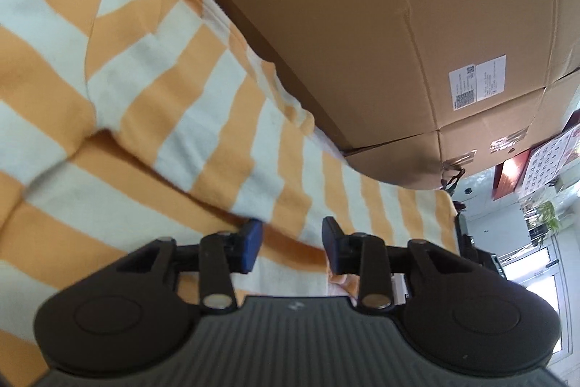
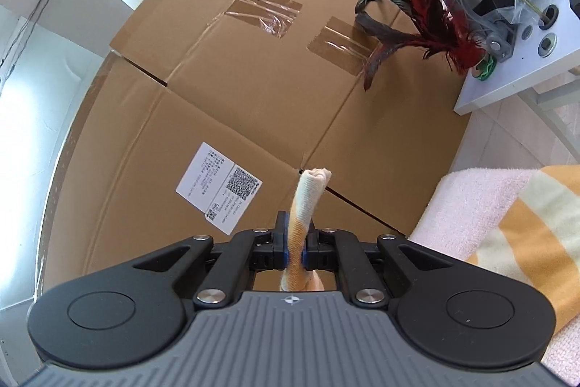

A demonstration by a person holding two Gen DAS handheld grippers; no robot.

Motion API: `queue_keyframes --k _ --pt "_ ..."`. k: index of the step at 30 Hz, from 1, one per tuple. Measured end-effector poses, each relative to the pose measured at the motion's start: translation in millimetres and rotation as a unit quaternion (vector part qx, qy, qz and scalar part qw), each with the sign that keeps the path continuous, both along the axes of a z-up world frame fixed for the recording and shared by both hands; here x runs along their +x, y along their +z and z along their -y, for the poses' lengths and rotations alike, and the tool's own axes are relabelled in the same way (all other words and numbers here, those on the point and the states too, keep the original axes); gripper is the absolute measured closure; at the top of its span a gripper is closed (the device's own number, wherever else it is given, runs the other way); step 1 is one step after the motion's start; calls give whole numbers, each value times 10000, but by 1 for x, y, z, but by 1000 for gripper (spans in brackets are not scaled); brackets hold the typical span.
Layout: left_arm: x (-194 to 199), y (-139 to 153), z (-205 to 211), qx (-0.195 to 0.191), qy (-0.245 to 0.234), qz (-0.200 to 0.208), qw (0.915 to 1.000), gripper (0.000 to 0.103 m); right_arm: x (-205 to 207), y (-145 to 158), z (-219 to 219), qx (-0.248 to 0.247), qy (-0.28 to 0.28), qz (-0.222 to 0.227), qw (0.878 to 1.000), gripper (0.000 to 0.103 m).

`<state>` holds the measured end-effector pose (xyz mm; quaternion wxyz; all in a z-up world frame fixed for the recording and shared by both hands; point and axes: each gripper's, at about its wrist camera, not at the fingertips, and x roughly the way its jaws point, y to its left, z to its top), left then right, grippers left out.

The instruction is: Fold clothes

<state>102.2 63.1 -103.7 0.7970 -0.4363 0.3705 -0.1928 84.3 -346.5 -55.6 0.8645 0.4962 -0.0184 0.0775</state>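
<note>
An orange-and-white striped garment (image 1: 152,89) lies spread out, with a folded flap across its middle. My left gripper (image 1: 291,242) is open just above the cloth, its blue-padded fingers (image 1: 252,240) apart and empty. My right gripper (image 2: 295,238) is shut on a bunched edge of the striped garment (image 2: 306,202), which sticks up between the jaws. More of the garment (image 2: 533,242) lies at the right of the right wrist view on a pink towel (image 2: 471,205).
A large cardboard box (image 1: 362,24) stands right beside the garment and fills the right wrist view (image 2: 253,97). A red and dark feather duster (image 2: 427,20) hangs by a white table (image 2: 525,71) with clutter. A calendar (image 1: 543,162) is behind.
</note>
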Motion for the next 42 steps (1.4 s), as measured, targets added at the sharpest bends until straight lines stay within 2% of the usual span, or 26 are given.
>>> queue_keyframes --k 2,4,6,8,9,10,21,25,27,29,30,34,37,39,40,42 --pt "0 0 0 35 102 -47 9999 64 0 0 0 21 24 17 10000 95" --pt "4 -1 1 52 229 -142 9996 71 -2 -1 1 108 46 116 9999 96" --pt "9 -2 1 -49 329 -184 9993 71 -5 -3 4 242 95 266 9993 96" --pt "11 -1 1 -94 415 -163 9990 77 -6 -3 5 309 114 346 9989 96" --pt "11 0 1 -60 421 -113 9990 87 -6 -2 5 294 91 330 9990 96" --pt "11 2 1 -27 427 -64 9991 103 -6 -2 5 283 82 296 9991 96" --pt "0 23 -5 313 386 428 9978 103 1 -5 4 256 86 33 9996 96" --pt "-2 4 -9 153 239 56 9996 103 8 1 -2 297 310 -65 9991 96" --pt "-5 -6 -9 27 49 -164 9998 103 15 14 -9 400 584 -76 9975 96" --pt "-9 -6 -8 54 -129 -159 9998 103 22 27 -15 503 858 -87 9950 96" --pt "-11 -4 -7 100 -229 -101 9996 103 24 37 -21 399 930 -32 9949 96" --pt "-25 16 -7 647 -750 136 9950 103 29 82 -48 -118 1237 154 9921 96" --pt "-39 37 -19 1410 -894 572 9843 103 34 102 -69 -345 1466 206 9884 96" --pt "-36 49 -32 1957 -856 827 9734 102 39 111 -84 -460 1623 184 9855 96" --pt "-29 53 -38 2203 -842 884 9678 89 42 115 -91 -505 1703 163 9840 96" --pt "-15 60 -50 2690 -813 994 9545 71 47 120 -105 -557 1862 128 9809 96"
